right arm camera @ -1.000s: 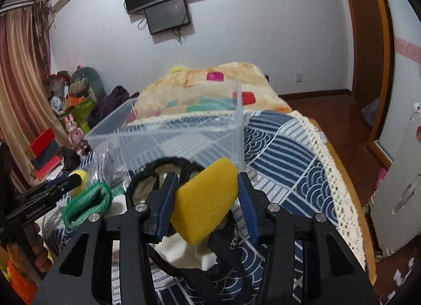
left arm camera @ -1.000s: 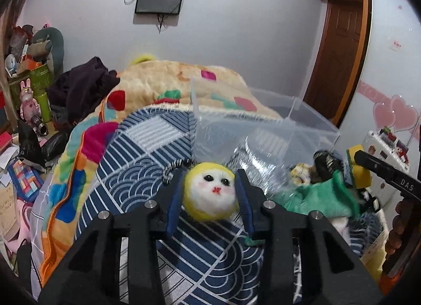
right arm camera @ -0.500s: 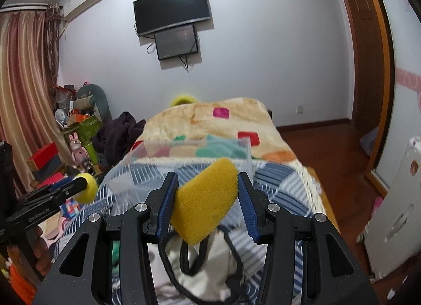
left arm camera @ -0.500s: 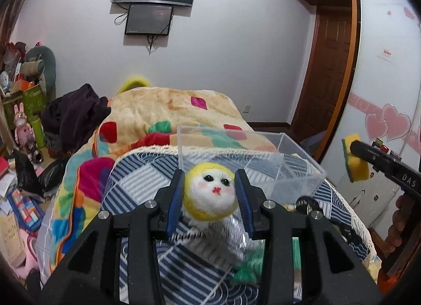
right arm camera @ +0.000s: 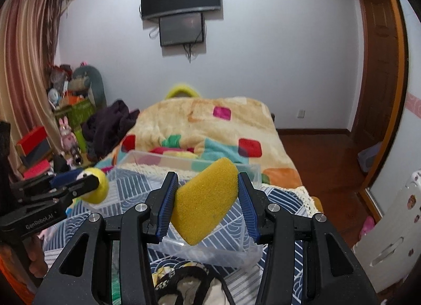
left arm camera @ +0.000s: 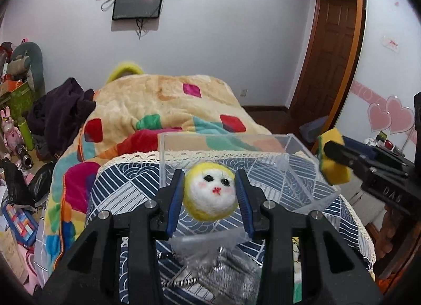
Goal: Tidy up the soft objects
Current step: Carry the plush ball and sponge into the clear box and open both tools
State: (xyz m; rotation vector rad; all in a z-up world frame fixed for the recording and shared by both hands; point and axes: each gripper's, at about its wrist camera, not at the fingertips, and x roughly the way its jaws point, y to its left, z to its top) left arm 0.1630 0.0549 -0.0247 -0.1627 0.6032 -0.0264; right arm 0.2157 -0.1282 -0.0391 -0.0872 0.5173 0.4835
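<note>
My left gripper [left arm camera: 210, 197] is shut on a round yellow plush ball with a white doll face [left arm camera: 210, 194]; the ball also shows in the right wrist view [right arm camera: 98, 186]. My right gripper [right arm camera: 206, 199] is shut on a yellow sponge [right arm camera: 204, 199], also seen at the right of the left wrist view [left arm camera: 332, 165]. Both are held over the near part of a clear plastic bin [left arm camera: 297, 147] that stands on the blue patterned bedspread [left arm camera: 123, 186]. The bin also shows in the right wrist view [right arm camera: 131, 159].
A grey woolly item in clear plastic [left arm camera: 226, 270] lies below the left gripper. A black-and-white cloth item [right arm camera: 189, 281] lies below the right gripper. A colourful blanket [left arm camera: 168, 105] covers the bed behind the bin. Clutter [left arm camera: 18, 94] lines the left wall.
Both grippers rose from the pile of soft things and moved forward over the bin, still holding the plush ball and the sponge.
</note>
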